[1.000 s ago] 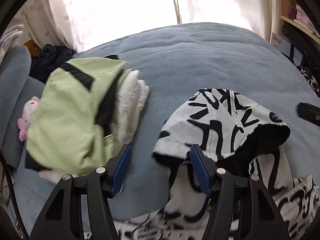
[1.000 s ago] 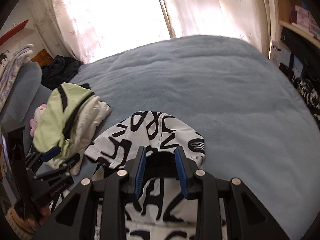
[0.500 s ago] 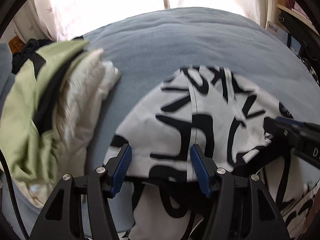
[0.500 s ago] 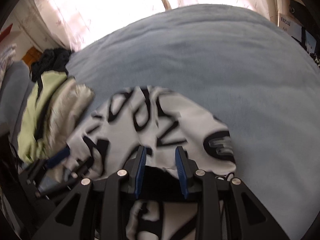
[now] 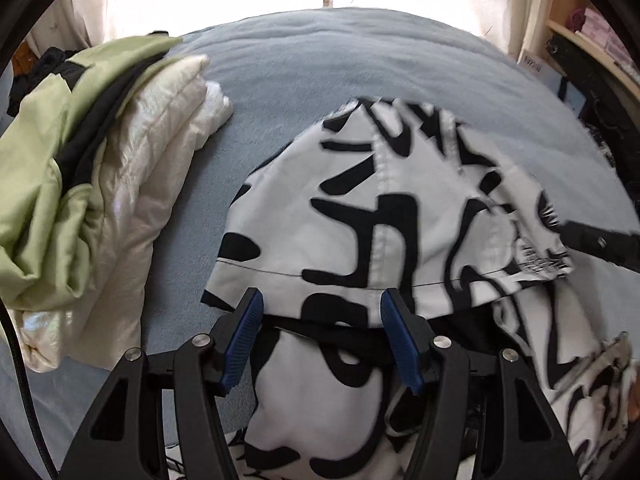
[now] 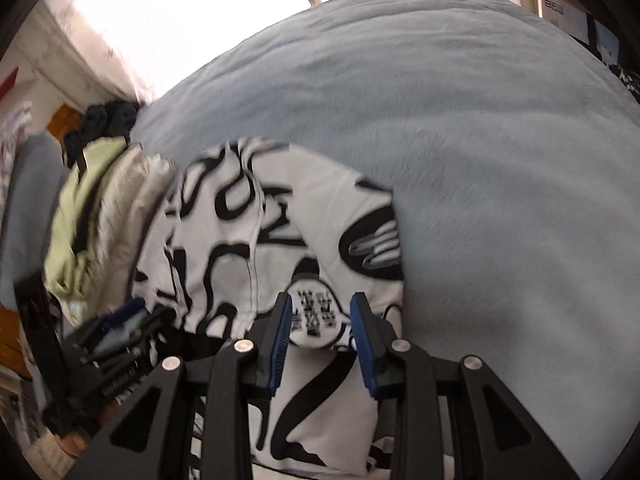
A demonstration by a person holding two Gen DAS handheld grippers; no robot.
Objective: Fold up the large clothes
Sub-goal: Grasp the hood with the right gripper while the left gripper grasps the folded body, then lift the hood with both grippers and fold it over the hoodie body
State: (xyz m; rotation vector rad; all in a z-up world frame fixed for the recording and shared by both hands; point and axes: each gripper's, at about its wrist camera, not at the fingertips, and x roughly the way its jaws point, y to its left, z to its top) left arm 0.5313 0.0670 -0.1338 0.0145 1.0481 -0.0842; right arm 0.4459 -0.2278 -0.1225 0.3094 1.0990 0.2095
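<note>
Fold large clothes, hood stage. The black-and-white printed hoodie (image 5: 360, 216) lies on the blue-grey bed (image 5: 340, 72), its rounded hood spread directly ahead of both tools.

Left hand-held gripper (image 5: 322, 332): fingers spread wide, the hood's hem edge sitting between the blue ribbed pads (image 5: 243, 336); whether cloth is pinched cannot be told, and the gap suggests not.

Right hand-held gripper (image 6: 322, 332): fingers partly open, framing the printed label patch (image 6: 316, 312) at the hood rim; the pads do not visibly press the fabric, so a hold cannot be confirmed.

Risks, as judged from this layout:
- With both sets of fingers apart, the hem may slide free if the tools lift or push, letting the hood collapse off-line.
- A single layer might be caught instead of both, dragging the black lining (image 5: 340, 328) out and skewing the fold.
- To the left of the left tool, the stacked pale-green and cream jacket (image 5: 80, 184) sits near; a wide sweep could topple that pile.

Materials: the hoodie is a smooth woven cloth with a stitched centre seam, soft and easily creased; the bed cover is plush and grippy, likely to drag fabric; the jacket looks glossy and padded.
</note>
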